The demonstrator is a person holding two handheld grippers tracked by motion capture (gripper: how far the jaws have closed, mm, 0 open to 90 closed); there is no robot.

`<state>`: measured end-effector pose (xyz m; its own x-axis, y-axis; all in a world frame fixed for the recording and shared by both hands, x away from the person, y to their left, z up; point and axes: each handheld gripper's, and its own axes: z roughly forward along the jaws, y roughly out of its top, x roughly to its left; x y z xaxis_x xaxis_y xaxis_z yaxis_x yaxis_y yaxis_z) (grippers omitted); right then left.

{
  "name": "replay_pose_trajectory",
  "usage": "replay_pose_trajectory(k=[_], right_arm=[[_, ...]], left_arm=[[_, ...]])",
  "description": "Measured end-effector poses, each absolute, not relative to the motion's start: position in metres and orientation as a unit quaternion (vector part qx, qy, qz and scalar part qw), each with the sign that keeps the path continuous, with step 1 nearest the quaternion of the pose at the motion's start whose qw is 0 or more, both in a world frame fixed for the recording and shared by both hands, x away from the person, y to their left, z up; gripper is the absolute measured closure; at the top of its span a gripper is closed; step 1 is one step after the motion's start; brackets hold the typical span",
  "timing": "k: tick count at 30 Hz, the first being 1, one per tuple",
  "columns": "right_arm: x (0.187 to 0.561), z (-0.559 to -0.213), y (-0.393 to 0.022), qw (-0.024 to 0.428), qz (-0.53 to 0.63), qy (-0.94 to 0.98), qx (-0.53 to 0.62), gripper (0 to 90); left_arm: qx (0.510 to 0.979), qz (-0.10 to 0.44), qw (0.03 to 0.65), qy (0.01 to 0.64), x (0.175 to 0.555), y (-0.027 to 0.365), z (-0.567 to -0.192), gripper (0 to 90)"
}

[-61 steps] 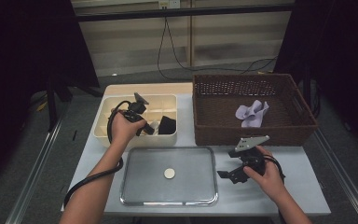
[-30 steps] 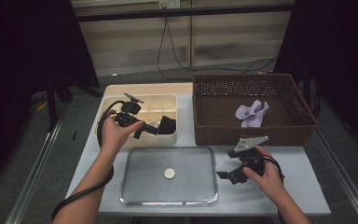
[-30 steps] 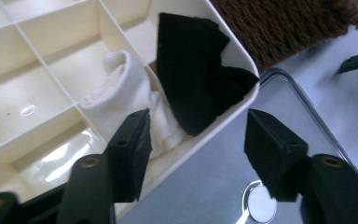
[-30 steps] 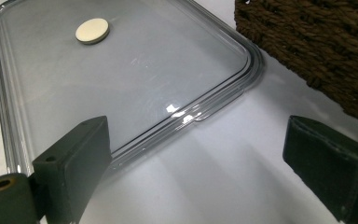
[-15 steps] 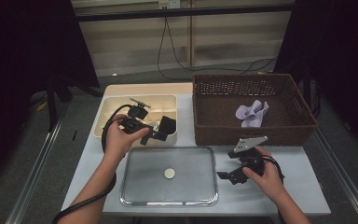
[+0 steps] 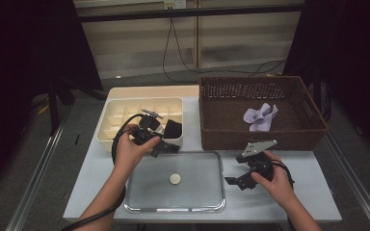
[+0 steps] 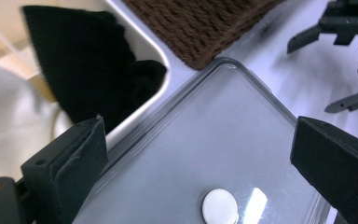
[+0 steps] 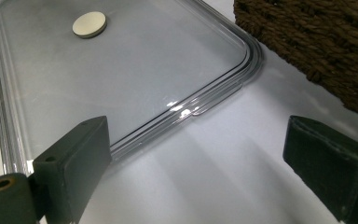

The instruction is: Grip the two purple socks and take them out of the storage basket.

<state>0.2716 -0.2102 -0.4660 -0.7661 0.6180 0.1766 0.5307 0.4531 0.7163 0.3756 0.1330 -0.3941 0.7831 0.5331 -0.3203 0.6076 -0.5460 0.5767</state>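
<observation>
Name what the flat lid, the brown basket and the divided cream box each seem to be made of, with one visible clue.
Flat lid: clear glossy plastic, probably; the table shows through.
Brown basket: woven wicker or rattan; matte braided strands.
Divided cream box: smooth moulded plastic, apparently; thin even partitions.

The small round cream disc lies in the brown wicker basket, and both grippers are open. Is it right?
Not quite. The small round cream disc lies on the clear flat tray, as the high view shows. The brown wicker basket holds a lilac cloth. Both grippers are open.
</observation>
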Motion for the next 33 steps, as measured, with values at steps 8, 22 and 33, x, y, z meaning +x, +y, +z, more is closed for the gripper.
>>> replay_pose_trajectory(k=[8, 22, 33], right_arm=[[0.272, -0.467, -0.21, 0.052, 0.395, 0.854, 0.335, 7.5], [0.27, -0.467, -0.211, 0.052, 0.387, 0.857, 0.337, 7.5], [0.27, -0.468, -0.212, 0.049, 0.387, 0.857, 0.338, 7.5]], left_arm=[[0.873, -0.055, 0.365, 0.319, 0.362, 0.122, -0.403, 3.5], [0.895, -0.052, 0.348, 0.276, 0.349, 0.108, -0.427, 3.8], [0.898, -0.074, 0.342, 0.266, 0.339, 0.101, -0.443, 3.8]])
